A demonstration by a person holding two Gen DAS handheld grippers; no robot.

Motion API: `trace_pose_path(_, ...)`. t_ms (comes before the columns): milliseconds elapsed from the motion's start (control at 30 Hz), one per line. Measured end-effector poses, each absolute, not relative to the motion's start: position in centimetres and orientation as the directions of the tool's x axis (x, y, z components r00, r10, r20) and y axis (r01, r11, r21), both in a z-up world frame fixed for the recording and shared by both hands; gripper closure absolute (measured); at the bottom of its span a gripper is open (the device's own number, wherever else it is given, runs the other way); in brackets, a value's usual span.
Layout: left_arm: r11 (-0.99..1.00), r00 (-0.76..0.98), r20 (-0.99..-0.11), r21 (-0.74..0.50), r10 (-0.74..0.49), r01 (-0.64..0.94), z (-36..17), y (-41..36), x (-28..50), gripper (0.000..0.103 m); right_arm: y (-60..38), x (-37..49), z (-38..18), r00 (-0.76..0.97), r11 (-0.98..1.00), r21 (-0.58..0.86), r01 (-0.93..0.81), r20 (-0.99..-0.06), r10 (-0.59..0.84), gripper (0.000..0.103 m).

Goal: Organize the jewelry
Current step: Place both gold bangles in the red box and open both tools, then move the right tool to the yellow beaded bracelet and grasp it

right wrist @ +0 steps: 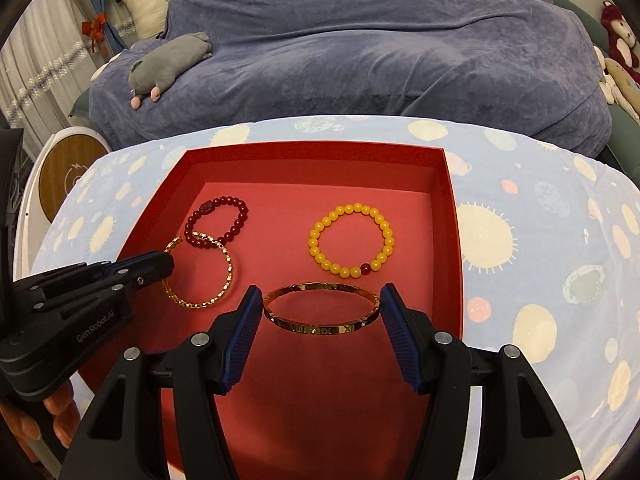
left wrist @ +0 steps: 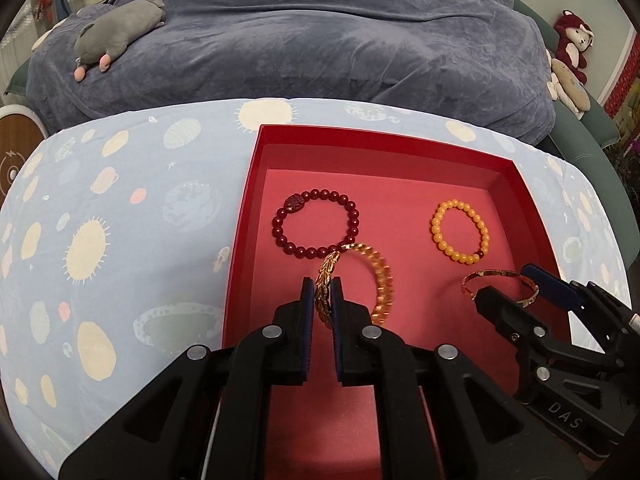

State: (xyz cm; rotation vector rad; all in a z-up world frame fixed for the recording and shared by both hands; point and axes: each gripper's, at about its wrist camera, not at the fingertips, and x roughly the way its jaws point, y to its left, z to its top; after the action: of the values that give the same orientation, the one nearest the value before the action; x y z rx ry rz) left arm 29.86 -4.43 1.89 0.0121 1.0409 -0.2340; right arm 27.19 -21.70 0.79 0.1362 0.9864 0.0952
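Note:
A red tray [left wrist: 256,168] [right wrist: 450,208] lies on the patterned cloth. In it are a dark red bead bracelet [left wrist: 280,236] [right wrist: 240,216], a yellow bead bracelet [left wrist: 440,240] [right wrist: 316,252], a gold chain bracelet [left wrist: 384,280] [right wrist: 224,284] and a gold bangle with Roman numerals [left wrist: 500,274] [right wrist: 320,330]. My left gripper [left wrist: 322,300] [right wrist: 168,264] is shut on the chain bracelet's near rim, just in front of the dark red bracelet. My right gripper [right wrist: 320,312] [left wrist: 508,284] is open, its pads on either side of the bangle, close to its ends.
The tray sits on a table with a light blue planet-print cloth [left wrist: 100,240] [right wrist: 540,240]. Behind is a bed under a grey-blue blanket [left wrist: 320,40] with a grey plush toy [left wrist: 116,32] [right wrist: 168,64]. A round wooden-faced device [right wrist: 68,172] stands at the left.

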Motion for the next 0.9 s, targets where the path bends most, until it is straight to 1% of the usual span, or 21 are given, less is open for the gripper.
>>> trace_pose_path(33,0.975,0.490,-0.851,-0.101,-0.189,0.200,2.0,-4.4,29.8,0.093,-21.7,27.1,0.7,0.545,0.987,0.158,-0.014,-0.827,0.140,0.043)
trace_pose_path(100,0.973,0.500,-0.843,-0.106,-0.197,0.206,2.4,-4.4,29.7,0.086,-21.7,26.8,0.7,0.551,0.989,0.149,-0.008,-0.824,0.129,0.040)
trace_pose_path(167,0.975,0.520,-0.832,-0.103,-0.193,0.197,2.9,-4.1,29.3,0.063,-21.8,26.2,1.2,0.567,0.991,0.133,-0.001,-0.816,0.110,0.035)
trace_pose_path(200,0.976,0.533,-0.825,-0.099,-0.190,0.195,3.2,-4.0,29.0,0.061,-21.9,25.8,1.5,0.577,0.991,0.133,-0.001,-0.810,0.109,0.033)
trace_pose_path(567,0.973,0.568,-0.793,-0.137,-0.219,0.183,6.7,-2.4,24.2,0.060,-22.2,20.0,5.0,0.611,0.991,0.137,-0.001,-0.784,0.109,0.032)
trace_pose_path(900,0.974,0.559,-0.799,-0.153,-0.223,0.170,7.2,-0.6,17.1,0.060,-21.6,12.5,5.6,0.600,0.994,0.112,0.001,-0.795,0.089,0.032)
